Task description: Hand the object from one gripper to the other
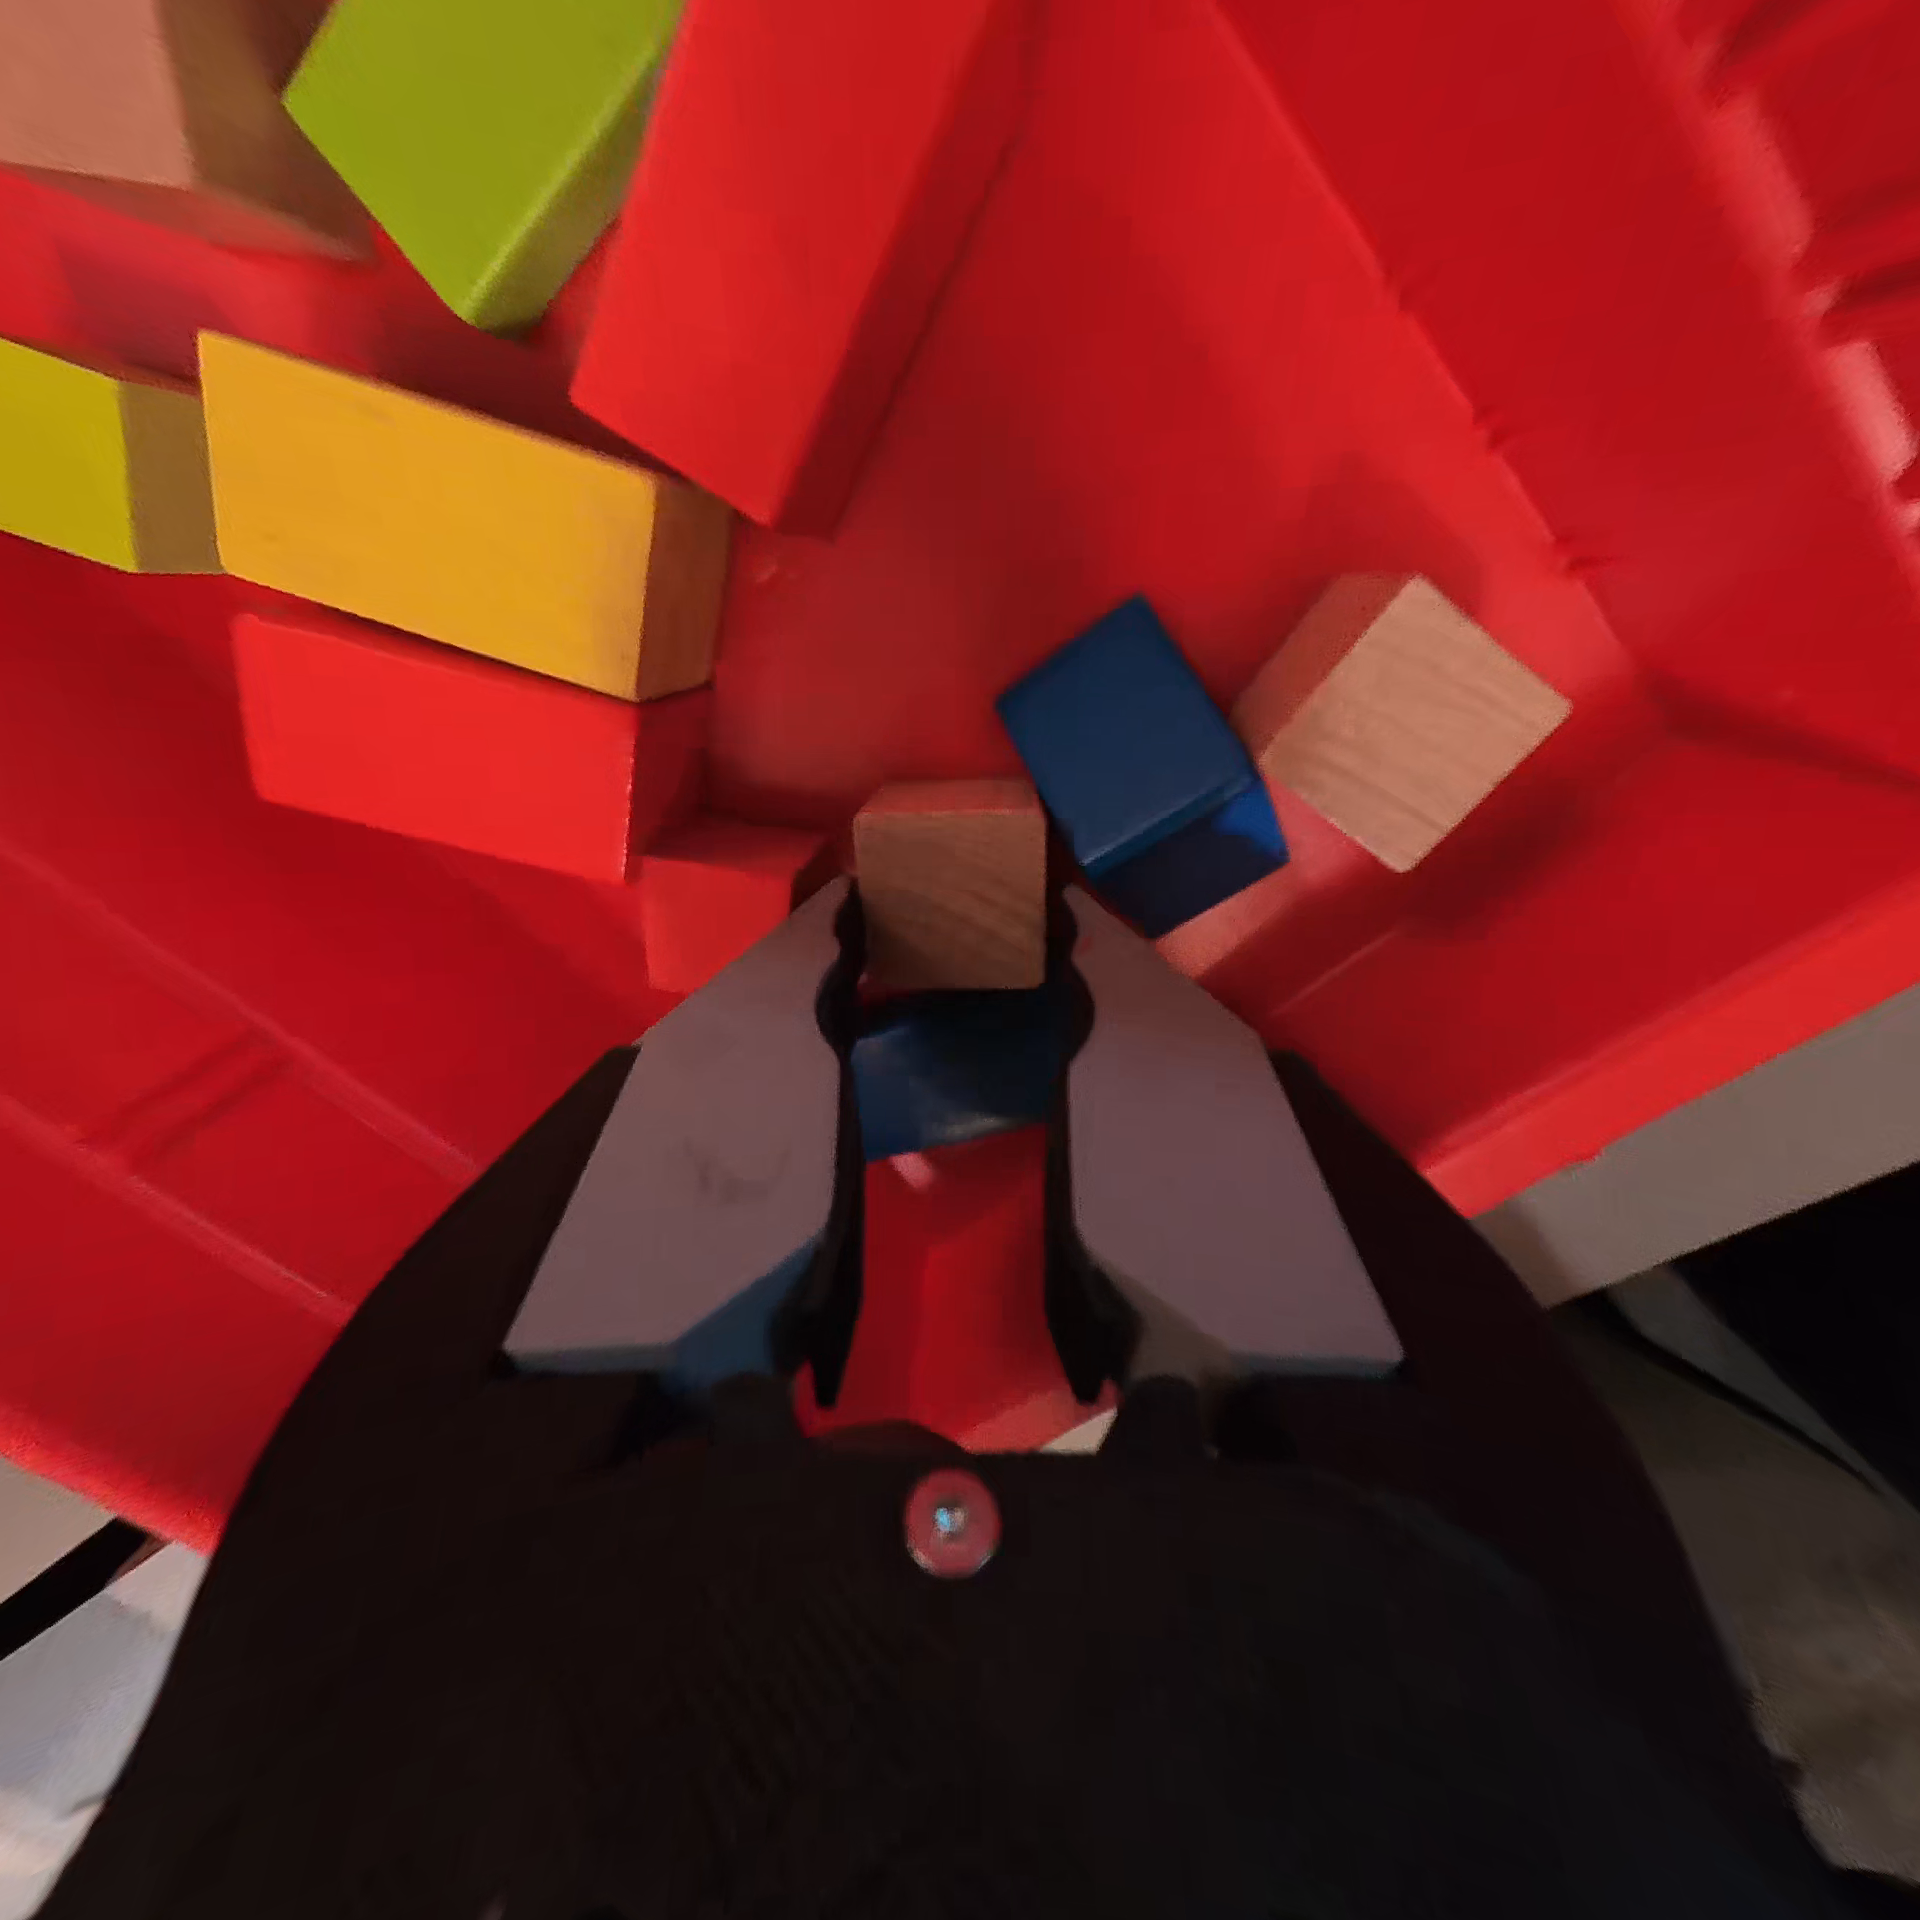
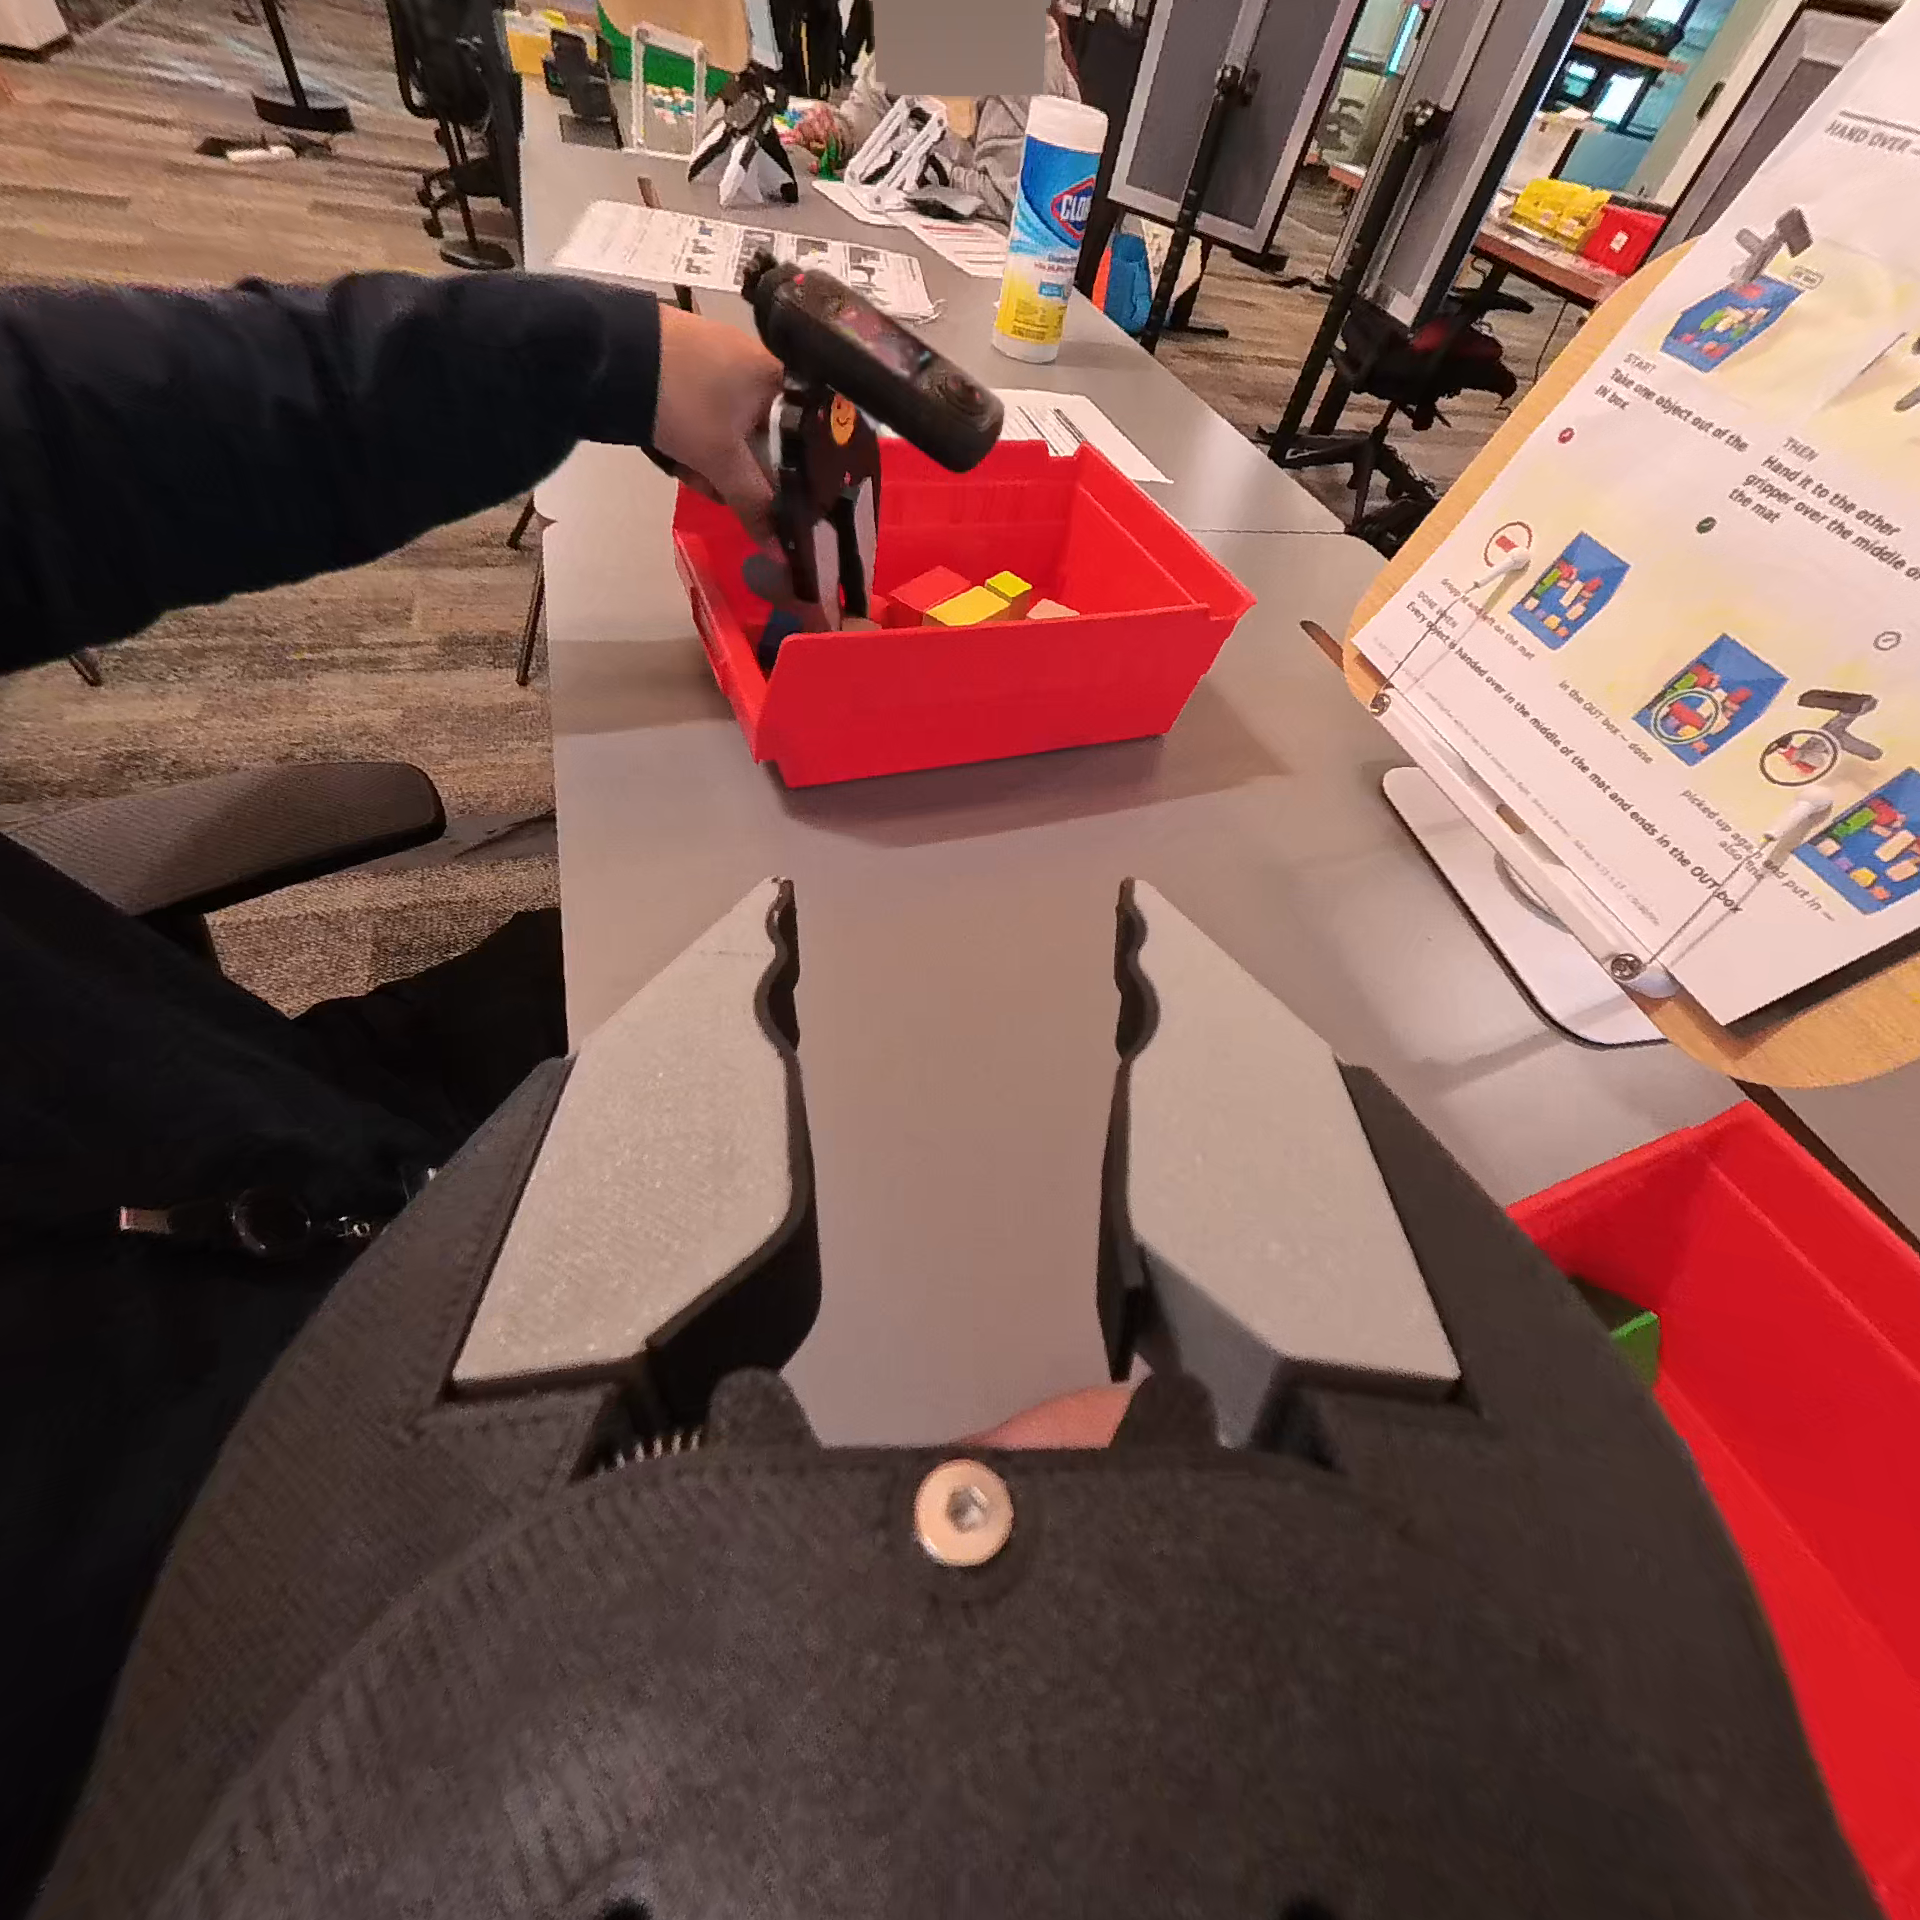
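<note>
One plain wooden cube [image 1: 951, 899], still down in the red bin [image 2: 997, 686]

Left gripper [image 1: 951, 914] has its fingers snug on both sides of it; right gripper [image 2: 956, 956] waits wide apart over the table [image 2: 956, 831]. I'd lift straight up, clear of the blue block [image 1: 1132, 748].

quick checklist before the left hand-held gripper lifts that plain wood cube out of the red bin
1. Cube between the fingers: ok. The plain wood cube sits between the fingertips of the left hand-held gripper.
2. Pads pressing on both sides: ok, both look flush against it.
3. Neighbours clear: not ok. A blue block crowds the right fingertip and another blue block lies just under the cube.
4. Right hand-held gripper ready to receive: ok, open and empty.
5. Handover space: ok, the grey table between red bin and right hand-held gripper is bare.
</note>
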A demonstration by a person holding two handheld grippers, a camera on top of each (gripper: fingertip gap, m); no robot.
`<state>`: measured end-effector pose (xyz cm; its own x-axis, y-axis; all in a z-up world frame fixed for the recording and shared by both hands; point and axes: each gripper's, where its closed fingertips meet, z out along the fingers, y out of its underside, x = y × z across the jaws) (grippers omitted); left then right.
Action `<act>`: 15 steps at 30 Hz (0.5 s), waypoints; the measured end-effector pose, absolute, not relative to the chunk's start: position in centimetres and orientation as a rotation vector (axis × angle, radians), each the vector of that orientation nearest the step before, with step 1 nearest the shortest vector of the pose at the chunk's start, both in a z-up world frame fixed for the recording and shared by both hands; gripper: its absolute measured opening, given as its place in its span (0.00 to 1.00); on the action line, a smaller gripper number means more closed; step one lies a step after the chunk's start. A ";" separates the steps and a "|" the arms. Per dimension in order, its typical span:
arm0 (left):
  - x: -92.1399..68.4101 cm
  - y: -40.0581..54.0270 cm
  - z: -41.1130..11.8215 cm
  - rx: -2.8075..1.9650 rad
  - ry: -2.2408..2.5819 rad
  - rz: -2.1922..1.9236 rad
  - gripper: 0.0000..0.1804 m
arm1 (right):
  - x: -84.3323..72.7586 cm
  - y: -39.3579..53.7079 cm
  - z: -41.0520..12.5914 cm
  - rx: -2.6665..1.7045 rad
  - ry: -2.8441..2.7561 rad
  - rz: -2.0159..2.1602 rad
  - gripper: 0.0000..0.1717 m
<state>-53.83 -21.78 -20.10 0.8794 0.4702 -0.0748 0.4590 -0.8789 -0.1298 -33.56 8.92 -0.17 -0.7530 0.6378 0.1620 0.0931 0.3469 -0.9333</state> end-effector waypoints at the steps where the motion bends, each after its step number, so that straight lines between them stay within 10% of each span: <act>1: -53.8 -21.5 -20.0 -2.916 -0.729 0.138 0.17 | -33.5 8.9 -0.2 -0.635 -2.106 1.417 0.34; 15: -47.8 -10.6 -6.1 -2.171 0.070 0.907 0.16 | -33.5 5.6 -0.6 -0.823 -2.253 2.004 0.32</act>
